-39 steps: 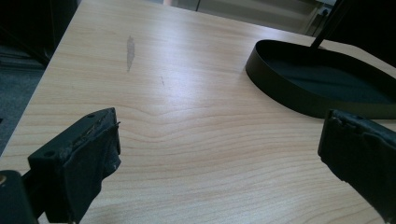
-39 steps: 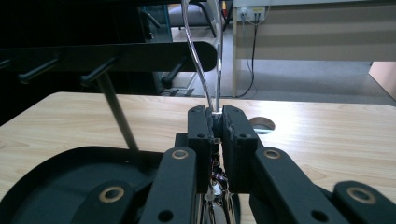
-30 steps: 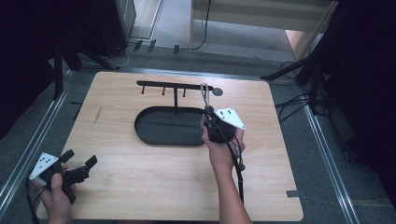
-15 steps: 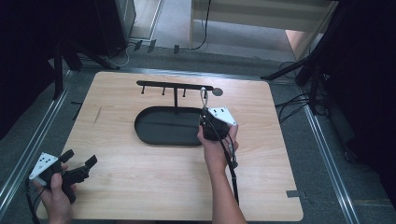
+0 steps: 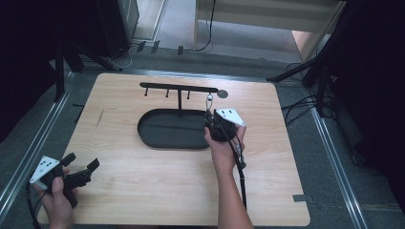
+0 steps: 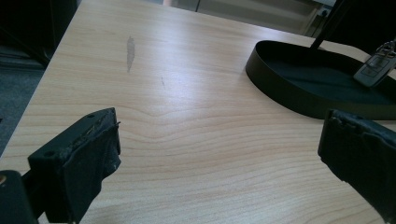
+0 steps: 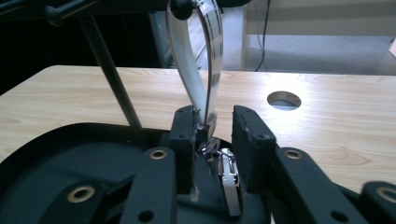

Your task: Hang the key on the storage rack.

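High view is showing the right gripper (image 5: 213,125) at the black tray's (image 5: 157,141) three o'clock edge, its jaws parted around a key ring (image 7: 201,70) hanging from the rack (image 5: 179,89). The left gripper (image 5: 82,168) is resting released at seven o'clock.

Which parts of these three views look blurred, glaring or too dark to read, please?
High view: surroundings beyond the table are nearly black. Left gripper view: the near jaws are soft, and the key fob is slightly blurred. Right gripper view: bright glare on the metal loop, and the dark tray loses detail.
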`<act>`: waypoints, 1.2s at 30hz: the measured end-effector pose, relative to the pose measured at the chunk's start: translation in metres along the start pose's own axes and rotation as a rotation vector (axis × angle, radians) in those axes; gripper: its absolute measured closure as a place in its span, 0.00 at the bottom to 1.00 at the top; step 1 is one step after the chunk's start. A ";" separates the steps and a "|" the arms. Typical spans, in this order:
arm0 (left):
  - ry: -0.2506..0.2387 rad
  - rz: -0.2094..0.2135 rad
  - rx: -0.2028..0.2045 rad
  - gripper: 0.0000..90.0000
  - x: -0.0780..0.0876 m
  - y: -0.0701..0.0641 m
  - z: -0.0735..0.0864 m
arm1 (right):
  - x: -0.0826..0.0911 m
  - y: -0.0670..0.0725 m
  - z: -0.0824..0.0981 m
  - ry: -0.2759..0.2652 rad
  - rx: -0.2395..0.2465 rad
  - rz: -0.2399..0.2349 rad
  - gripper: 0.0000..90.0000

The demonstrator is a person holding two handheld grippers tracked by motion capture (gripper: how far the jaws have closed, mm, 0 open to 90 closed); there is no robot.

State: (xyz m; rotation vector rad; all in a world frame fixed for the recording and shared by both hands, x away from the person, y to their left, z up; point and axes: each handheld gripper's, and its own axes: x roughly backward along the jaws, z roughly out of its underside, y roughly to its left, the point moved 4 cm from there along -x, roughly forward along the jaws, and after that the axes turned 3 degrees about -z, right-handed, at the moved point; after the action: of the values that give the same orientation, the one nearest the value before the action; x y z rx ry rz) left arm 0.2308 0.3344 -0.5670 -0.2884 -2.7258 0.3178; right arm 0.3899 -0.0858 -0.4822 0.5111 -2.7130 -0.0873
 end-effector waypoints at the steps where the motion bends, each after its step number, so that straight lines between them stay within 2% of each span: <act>1: -0.001 0.000 0.000 0.00 0.000 0.000 0.000 | 0.001 -0.001 0.000 -0.002 0.009 -0.002 0.74; 7: 0.000 0.000 0.000 0.00 0.000 0.000 0.000 | 0.010 -0.013 0.000 -0.025 0.043 0.009 0.47; 10: -0.001 0.000 0.001 0.00 0.000 0.000 0.000 | 0.017 -0.022 0.001 -0.009 0.070 0.046 0.32; 13: 0.000 -0.001 0.002 0.00 0.000 0.000 0.000 | 0.028 -0.030 0.004 0.031 0.030 0.067 0.15; 14: 0.001 -0.001 0.001 0.00 0.000 0.000 0.000 | 0.031 -0.033 0.004 0.047 0.023 0.068 0.14; 17: 0.000 -0.001 0.000 0.00 0.000 0.000 0.000 | 0.041 -0.038 0.006 0.043 0.010 0.050 0.11; 18: 0.000 -0.001 0.000 0.00 0.000 0.000 0.000 | 0.048 -0.045 0.009 0.050 0.026 0.045 0.00; 21: 0.002 -0.001 -0.004 0.00 0.000 0.000 0.000 | 0.060 -0.055 0.013 0.040 0.024 0.028 0.00; 36: 0.002 -0.001 -0.008 0.00 0.000 0.000 0.000 | 0.102 -0.096 0.032 0.019 0.014 0.083 0.00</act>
State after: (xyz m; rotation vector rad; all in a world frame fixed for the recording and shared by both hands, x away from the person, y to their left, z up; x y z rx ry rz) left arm 0.2305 0.3340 -0.5671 -0.2893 -2.7260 0.3063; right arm 0.3226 -0.2128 -0.4882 0.4004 -2.7141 -0.0415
